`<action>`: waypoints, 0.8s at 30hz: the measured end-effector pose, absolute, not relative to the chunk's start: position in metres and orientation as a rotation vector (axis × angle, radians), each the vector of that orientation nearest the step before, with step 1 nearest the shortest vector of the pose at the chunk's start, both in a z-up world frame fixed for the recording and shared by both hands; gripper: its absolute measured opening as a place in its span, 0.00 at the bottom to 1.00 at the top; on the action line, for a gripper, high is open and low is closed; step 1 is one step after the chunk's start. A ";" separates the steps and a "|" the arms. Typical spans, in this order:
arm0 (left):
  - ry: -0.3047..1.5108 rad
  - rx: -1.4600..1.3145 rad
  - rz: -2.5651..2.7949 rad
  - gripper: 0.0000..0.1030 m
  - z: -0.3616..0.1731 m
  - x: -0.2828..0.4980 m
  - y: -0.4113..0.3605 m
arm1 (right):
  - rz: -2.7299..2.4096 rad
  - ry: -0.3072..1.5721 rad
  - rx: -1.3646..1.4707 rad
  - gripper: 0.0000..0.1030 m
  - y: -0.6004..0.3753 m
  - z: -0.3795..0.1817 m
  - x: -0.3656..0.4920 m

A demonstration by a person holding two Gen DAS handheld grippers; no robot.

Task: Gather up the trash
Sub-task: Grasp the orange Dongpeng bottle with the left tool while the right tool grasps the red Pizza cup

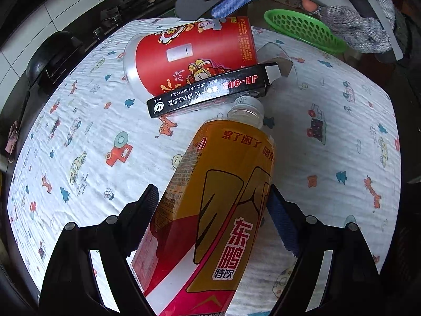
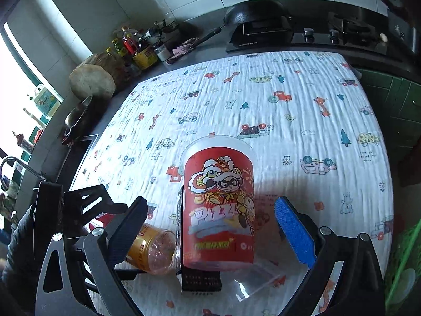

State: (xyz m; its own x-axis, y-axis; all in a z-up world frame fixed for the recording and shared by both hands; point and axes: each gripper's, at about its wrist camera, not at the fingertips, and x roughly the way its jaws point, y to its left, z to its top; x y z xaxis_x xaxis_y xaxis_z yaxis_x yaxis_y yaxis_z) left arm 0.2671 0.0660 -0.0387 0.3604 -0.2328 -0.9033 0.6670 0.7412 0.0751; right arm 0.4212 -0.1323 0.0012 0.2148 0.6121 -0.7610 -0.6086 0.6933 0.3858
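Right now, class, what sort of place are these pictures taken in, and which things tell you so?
Most likely a home kitchen: a gas stove with a black wok against the tiled wall, and sauce bottles beside a wooden chopping block.

Table (image 2: 302,84) under a white crinkled cloth (image 1: 92,131) printed with small cars, trees and giraffes.

Lying on the cloth, clustered together: one red snack canister (image 1: 189,60) on its side, cartoon-printed, with a translucent lid; one long black carton (image 1: 210,92) with white lettering, resting against the canister; one drink bottle (image 1: 218,210) with a yellow-and-red label, clear neck toward the carton; one piece of clear plastic packaging (image 2: 255,279) beside the carton's end. One green mesh basket (image 1: 302,29) at the table's edge.
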 end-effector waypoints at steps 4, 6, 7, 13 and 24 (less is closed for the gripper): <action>1.073 0.482 -0.623 0.79 -0.039 0.270 0.065 | 0.842 1.113 -0.001 0.91 -0.122 -0.011 0.435; 1.081 0.484 -0.631 0.79 -0.039 0.272 0.065 | 0.843 1.131 0.006 0.91 -0.119 -0.016 0.440; 1.084 0.484 -0.632 0.80 -0.040 0.274 0.065 | 0.846 1.145 0.015 0.91 -0.118 -0.019 0.443; 1.108 0.494 -0.632 0.80 -0.044 0.278 0.065 | 0.845 1.204 0.028 0.91 -0.110 -0.035 0.454; 1.115 0.459 -0.543 0.78 -0.044 0.280 0.063 | 0.850 1.189 0.052 0.69 -0.116 -0.033 0.448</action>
